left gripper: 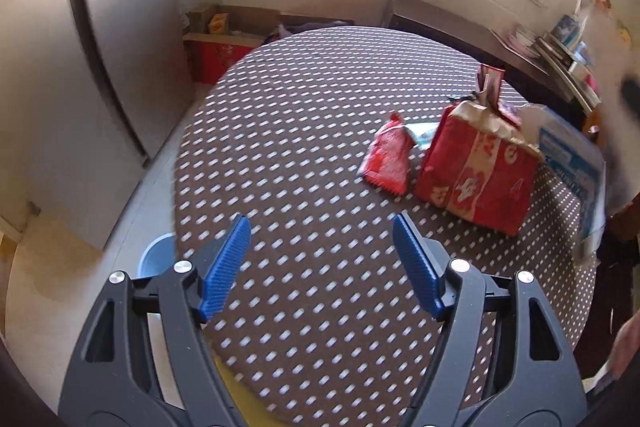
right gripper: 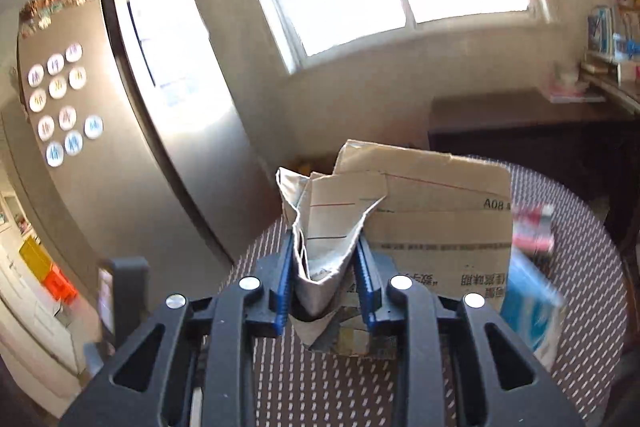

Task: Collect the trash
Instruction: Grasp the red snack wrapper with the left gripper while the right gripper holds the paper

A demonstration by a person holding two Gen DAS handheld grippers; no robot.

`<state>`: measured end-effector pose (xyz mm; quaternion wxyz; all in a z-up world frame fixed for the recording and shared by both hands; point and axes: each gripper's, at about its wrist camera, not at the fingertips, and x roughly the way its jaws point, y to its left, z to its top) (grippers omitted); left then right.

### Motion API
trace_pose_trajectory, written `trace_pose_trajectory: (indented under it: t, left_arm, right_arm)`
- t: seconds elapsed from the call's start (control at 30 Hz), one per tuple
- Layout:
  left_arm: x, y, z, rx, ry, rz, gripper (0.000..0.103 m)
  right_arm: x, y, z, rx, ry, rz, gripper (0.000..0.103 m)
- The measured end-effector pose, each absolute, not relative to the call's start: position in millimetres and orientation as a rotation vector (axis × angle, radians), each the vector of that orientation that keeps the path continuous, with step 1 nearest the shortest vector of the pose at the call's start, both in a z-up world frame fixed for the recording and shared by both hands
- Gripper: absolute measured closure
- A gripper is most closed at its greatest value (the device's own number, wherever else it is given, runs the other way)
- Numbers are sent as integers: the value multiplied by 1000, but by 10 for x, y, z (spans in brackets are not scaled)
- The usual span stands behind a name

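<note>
From here the left gripper (left gripper: 320, 255) hangs over the dotted worktop (left gripper: 320, 87) with its fingers (left gripper: 224, 267) spread wide and nothing between them. The red snack wrapper (left gripper: 388, 157) lies ahead and to the right of those fingers, its long axis running away from them, just beside the red paper bag (left gripper: 476, 171) on that bag's left. The right gripper (right gripper: 326, 271) is pinched on a crumpled cardboard piece (right gripper: 420, 211), so the left looks the freer one for the wrapper.

Motion-blurred blue-and-white package (right gripper: 530, 303) beside the cardboard sheet (right gripper: 436, 219)
</note>
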<state>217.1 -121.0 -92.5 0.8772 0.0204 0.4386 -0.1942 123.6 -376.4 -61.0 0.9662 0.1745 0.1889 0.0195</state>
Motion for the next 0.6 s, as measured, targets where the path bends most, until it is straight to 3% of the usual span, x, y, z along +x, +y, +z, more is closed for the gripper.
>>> trace_pose_trajectory:
  t: [0.2, 0.47, 0.53, 0.57, 0.6]
  left_arm:
    - [2420, -1608, -1034, 123, 933, -440, 29]
    - [2777, -1903, -1253, 188, 960, -416, 30]
    - [2779, -1938, -1255, 217, 932, -428, 42]
    - [2777, -1956, -1245, 228, 913, -430, 61]
    - [2787, -1952, -1234, 216, 910, -432, 70]
  right_arm:
    - [1155, -4097, -423, 336, 292, -58, 76]
    - [1266, -4476, -733, 379, 372, -163, 75]
    - [1309, -4521, -812, 390, 389, -172, 75]
    - [1320, -4536, -838, 393, 396, -176, 75]
    - [1338, -4544, -864, 396, 405, -181, 75]
